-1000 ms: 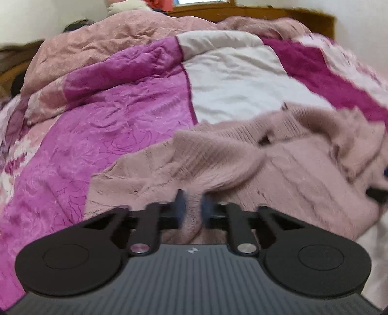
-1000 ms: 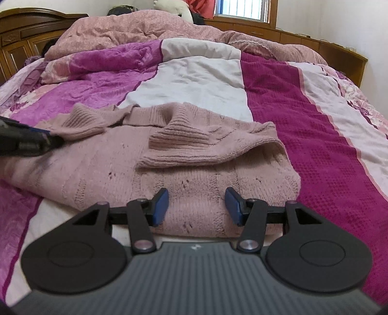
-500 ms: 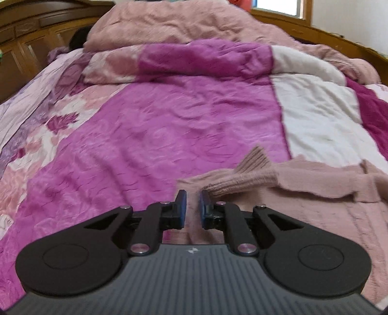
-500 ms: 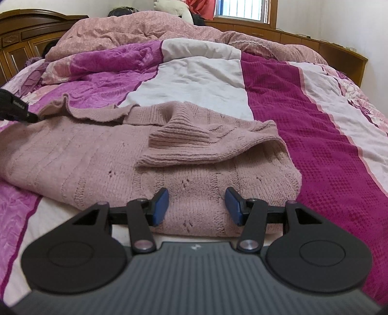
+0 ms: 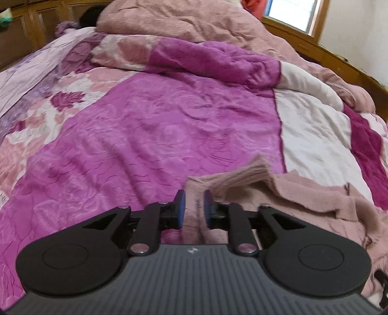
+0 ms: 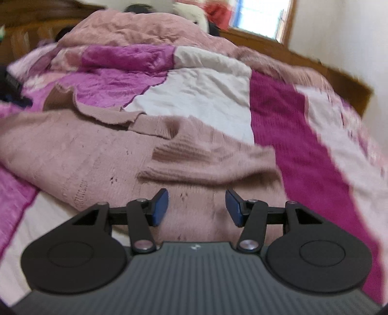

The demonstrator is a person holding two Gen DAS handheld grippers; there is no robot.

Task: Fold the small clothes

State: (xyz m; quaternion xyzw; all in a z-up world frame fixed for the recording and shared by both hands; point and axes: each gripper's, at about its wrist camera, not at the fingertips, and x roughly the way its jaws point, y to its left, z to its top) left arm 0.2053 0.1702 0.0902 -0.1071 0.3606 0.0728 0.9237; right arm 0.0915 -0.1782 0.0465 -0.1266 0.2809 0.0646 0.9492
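Note:
A dusty pink knitted sweater [image 6: 80, 155] lies spread on the bed, its body toward the left and a folded sleeve [image 6: 208, 167] across its right part. In the left wrist view my left gripper [image 5: 194, 208] is shut on a pinch of the sweater [image 5: 291, 191] at its left edge, with the ribbed cuff [image 5: 245, 172] just beyond the fingertips. My right gripper [image 6: 197, 206] is open and empty, hovering just above the sweater's near hem. The left gripper shows as a dark shape [image 6: 12, 92] at the far left of the right wrist view.
The bed is covered by a patchwork quilt [image 5: 157, 135] in magenta, white and dark pink. A bunched pink duvet [image 5: 184, 21] lies at the head. A wooden headboard [image 5: 29, 29] and side rail [image 6: 339, 75] frame the bed. A window [image 5: 293, 12] is behind.
My left gripper has pulled the sweater's sleeve out to the left, unfolding it off the body. My right gripper has shifted and tilted, still open above the hem.

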